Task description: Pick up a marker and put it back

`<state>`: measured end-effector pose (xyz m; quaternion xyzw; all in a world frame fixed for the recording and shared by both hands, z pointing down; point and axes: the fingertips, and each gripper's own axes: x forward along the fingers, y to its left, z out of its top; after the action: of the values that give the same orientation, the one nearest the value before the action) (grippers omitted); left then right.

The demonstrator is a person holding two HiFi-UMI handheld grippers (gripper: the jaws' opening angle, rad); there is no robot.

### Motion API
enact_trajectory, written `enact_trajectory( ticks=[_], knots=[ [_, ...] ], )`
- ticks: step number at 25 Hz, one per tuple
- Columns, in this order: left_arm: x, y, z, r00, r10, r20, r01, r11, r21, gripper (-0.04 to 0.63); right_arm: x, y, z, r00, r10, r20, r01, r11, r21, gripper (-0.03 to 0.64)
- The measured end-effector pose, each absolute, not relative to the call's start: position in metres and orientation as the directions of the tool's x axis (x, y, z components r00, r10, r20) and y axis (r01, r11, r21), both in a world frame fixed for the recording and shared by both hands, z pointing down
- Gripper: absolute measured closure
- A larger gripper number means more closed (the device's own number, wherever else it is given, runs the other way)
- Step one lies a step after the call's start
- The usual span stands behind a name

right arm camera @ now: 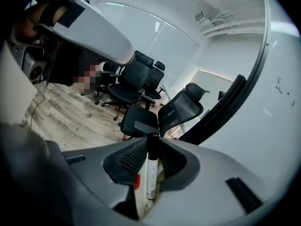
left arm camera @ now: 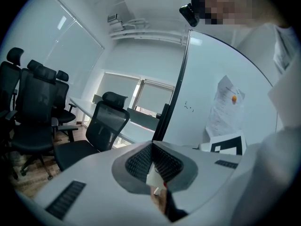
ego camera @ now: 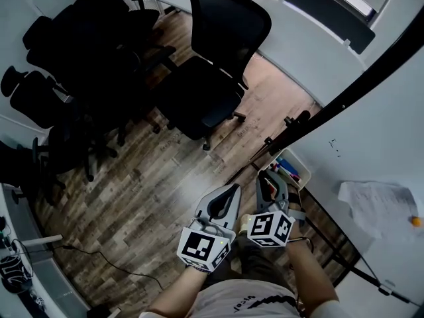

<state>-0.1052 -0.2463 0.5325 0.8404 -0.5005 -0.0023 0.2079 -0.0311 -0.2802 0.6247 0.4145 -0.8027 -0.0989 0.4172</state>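
the right gripper (right arm camera: pixel 151 138) is clamped on a white marker with a black cap (right arm camera: pixel 150 173). the marker stands lengthwise between the two ribbed dark pads, its black cap up at the jaw tips and its white barrel running back toward the gripper body. the pads press against it from both sides.

the left gripper (left arm camera: pixel 152 146) has its jaws together, the tips meeting with no object between them. in the head view the left gripper (ego camera: pixel 232 189) and the right gripper (ego camera: pixel 265 179) sit side by side, close in front of the person, both pointing away over the grey-brown wooden plank floor (ego camera: pixel 132 197).

just beyond the right gripper, a small white tray holding coloured markers (ego camera: pixel 306 177) sits at the near edge of the large white whiteboard (ego camera: pixel 371 144), which fills the right of the scene. a crumpled white paper sheet (ego camera: pixel 374 207) is stuck on the board, with a small orange dot (ego camera: pixel 415 221) just to its right.

farther off, a black mesh office chair (ego camera: pixel 212 65) stands by a white table (ego camera: pixel 298 38), with more black chairs (ego camera: pixel 66 58) grouped at the far left.
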Motion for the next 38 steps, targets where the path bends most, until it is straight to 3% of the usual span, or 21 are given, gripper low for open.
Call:
enact_trajectory(
  ticks=[11,20,38],
  knots=[
    [-0.084,-0.231,0.509,0.537,-0.825,0.177,-0.824,-0.469,0.318,0.584,-0.010,-0.265,0.558,-0.395,-0.794,0.462,-0.720,0.580,0.381,0.540],
    [-0.051,-0.225,0.458,0.605,-0.786,0.125,-0.785,-0.563,0.258,0.584,0.016,-0.255,0.460,-0.469,-0.846,0.254,-0.845,0.514,0.149,0.540],
    [-0.019,-0.190,0.350,0.697,-0.716,-0.015,-0.698,-0.684,0.214,0.584,0.044,-0.210,0.338,-0.460,-0.886,0.054,-0.882,0.463,0.091,0.540]
  ],
)
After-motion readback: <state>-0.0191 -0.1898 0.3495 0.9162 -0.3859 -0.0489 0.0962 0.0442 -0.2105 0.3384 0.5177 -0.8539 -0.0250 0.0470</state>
